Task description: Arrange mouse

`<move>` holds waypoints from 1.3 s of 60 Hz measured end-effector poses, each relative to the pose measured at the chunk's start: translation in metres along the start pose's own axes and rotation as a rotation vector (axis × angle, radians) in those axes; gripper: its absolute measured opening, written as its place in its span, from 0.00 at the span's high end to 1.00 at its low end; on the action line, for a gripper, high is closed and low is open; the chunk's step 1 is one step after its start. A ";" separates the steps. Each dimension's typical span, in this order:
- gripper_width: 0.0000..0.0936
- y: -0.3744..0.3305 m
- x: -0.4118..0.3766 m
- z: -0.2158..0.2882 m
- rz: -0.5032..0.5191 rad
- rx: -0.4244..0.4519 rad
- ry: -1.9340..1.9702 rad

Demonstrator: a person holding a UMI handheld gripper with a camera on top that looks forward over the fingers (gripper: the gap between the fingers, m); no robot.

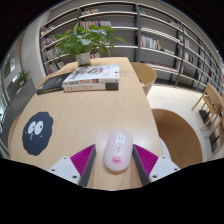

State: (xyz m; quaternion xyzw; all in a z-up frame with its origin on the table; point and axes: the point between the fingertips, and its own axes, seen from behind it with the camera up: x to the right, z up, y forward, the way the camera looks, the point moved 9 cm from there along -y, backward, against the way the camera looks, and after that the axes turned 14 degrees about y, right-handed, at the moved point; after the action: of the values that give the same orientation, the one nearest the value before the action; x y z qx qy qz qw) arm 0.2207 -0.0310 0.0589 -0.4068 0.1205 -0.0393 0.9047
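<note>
A pale pink mouse point(118, 150) lies on the wooden table point(90, 115), its back end toward me. It stands between the two fingers of my gripper point(118, 160). The pink pads point(83, 157) flank it on both sides, with a small gap showing on the left and the right pad very near its side. The fingers are open and the mouse rests on the table. A black mouse mat point(38, 132) with a cartoon face lies on the table to the left, well apart from the mouse.
A stack of books point(90, 78) and a potted plant point(85, 40) stand at the table's far end, next to a dark flat object point(52, 84). Chairs point(146, 74) stand along the right side. Bookshelves point(150, 35) line the back wall.
</note>
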 end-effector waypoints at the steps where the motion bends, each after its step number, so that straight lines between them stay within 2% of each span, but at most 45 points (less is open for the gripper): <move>1: 0.22 0.002 -0.001 0.001 -0.004 0.002 -0.003; 7: 0.30 0.005 -0.003 0.003 -0.024 0.019 -0.013; 11: 0.39 0.008 -0.006 0.005 -0.033 0.032 -0.005; 14: 0.49 0.010 -0.010 0.005 -0.033 0.041 -0.003; 20: 0.53 0.010 -0.015 0.005 -0.047 0.055 -0.005; 28: 0.62 0.001 -0.020 0.013 -0.105 0.029 0.032; 34: 0.61 -0.035 -0.043 0.061 -0.141 0.133 0.054; 41: 0.61 -0.098 -0.098 0.125 -0.116 0.308 0.078; 47: 0.62 -0.135 -0.165 0.163 -0.060 0.418 0.050; 51: 0.62 -0.149 -0.211 0.172 -0.014 0.457 0.010; 55: 0.62 -0.145 -0.253 0.168 0.028 0.447 -0.027; 59: 0.62 -0.121 -0.285 0.147 0.058 0.402 -0.063; 62: 0.62 -0.095 -0.309 0.108 0.064 0.351 -0.074; 64: 0.62 -0.086 -0.309 0.103 0.063 0.297 -0.080; 69: 0.62 -0.029 -0.312 0.047 0.028 0.188 -0.102; 78: 0.62 0.015 -0.308 -0.024 0.007 0.030 -0.106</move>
State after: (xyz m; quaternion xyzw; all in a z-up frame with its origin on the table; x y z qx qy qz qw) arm -0.0836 0.0136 0.0897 -0.3940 0.0734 -0.0163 0.9160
